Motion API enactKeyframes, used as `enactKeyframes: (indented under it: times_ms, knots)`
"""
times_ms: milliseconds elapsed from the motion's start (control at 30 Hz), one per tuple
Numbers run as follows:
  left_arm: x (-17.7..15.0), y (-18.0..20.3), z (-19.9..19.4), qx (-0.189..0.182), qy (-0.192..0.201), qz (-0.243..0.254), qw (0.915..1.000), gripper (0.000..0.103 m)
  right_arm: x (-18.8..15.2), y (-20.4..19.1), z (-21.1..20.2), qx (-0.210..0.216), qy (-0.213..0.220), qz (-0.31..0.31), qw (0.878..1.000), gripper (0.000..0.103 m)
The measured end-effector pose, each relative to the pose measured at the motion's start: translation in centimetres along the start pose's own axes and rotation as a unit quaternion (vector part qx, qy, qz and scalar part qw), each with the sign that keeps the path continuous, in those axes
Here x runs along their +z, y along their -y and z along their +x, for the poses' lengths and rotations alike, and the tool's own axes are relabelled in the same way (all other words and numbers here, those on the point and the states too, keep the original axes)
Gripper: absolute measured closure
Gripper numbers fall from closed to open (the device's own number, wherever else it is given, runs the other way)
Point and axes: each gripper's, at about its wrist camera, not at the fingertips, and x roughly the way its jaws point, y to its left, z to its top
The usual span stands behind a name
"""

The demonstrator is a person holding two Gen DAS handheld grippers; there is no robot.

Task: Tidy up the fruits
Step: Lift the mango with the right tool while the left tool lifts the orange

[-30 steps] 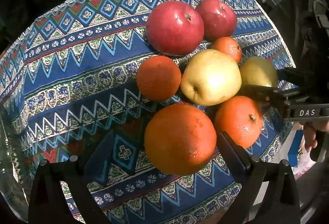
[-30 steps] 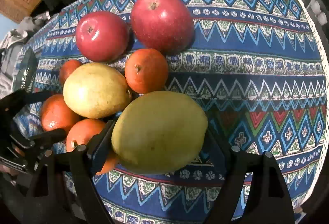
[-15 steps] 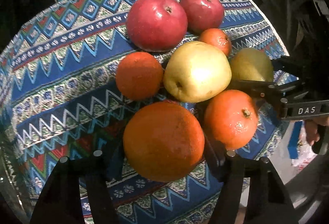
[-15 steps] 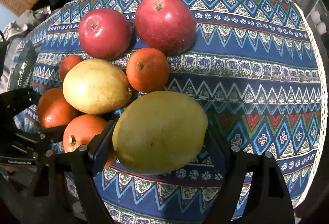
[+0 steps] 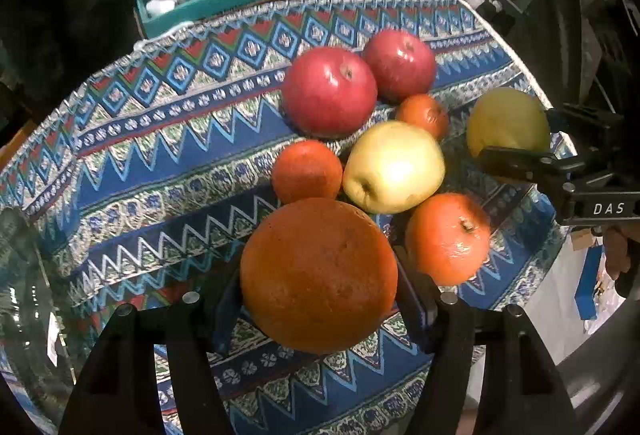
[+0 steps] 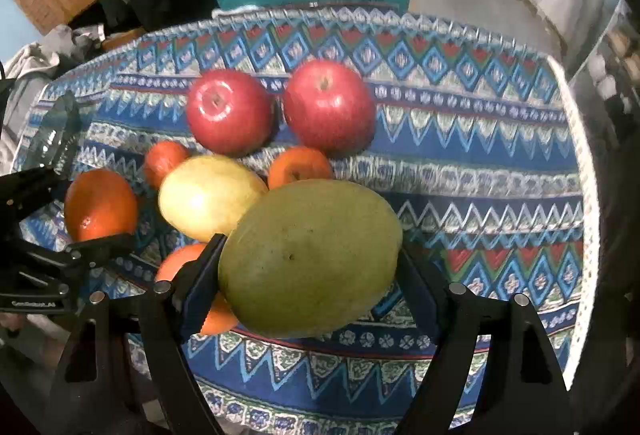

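Left claw (image 5: 318,281) pinching an orange (image 5: 318,275), right claw (image 6: 310,261) pinching a mango (image 6: 310,257), you are lifting two fruits; seven are remaining clustered.

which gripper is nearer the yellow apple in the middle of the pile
Left, though narrowly. The left gripper, clamped on the big orange, sits just in front of the yellow apple. The right gripper holds the green mango off to the apple's right.

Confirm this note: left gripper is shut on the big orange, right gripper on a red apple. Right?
Not quite. The right gripper is shut on the green mango, as the right wrist view shows; both red apples lie on the cloth. The left gripper does hold the big orange.
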Motion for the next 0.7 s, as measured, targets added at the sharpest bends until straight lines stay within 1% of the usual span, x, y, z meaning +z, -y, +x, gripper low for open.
enactKeyframes:
  times_ms: [200, 367, 700]
  knots:
    - [0.1, -0.1, -2.2, 0.008, 0.021, 0.005, 0.9997, 0.034, 0.8, -1.5, -2.0, 0.000, 0.029, -0.015, 0.999, 0.022]
    - [0.2, -0.4, -4.2, 0.008, 0.036, 0.005, 0.9993, 0.034, 1.1, -2.7, -4.2, 0.013, 0.053, -0.023, 0.998, 0.022]
    - [-0.2, -2.0, -7.9, 0.009, 0.064, -0.016, 0.9978, 0.034, 2.4, -5.6, -8.3, 0.037, 0.099, -0.040, 0.994, 0.022]
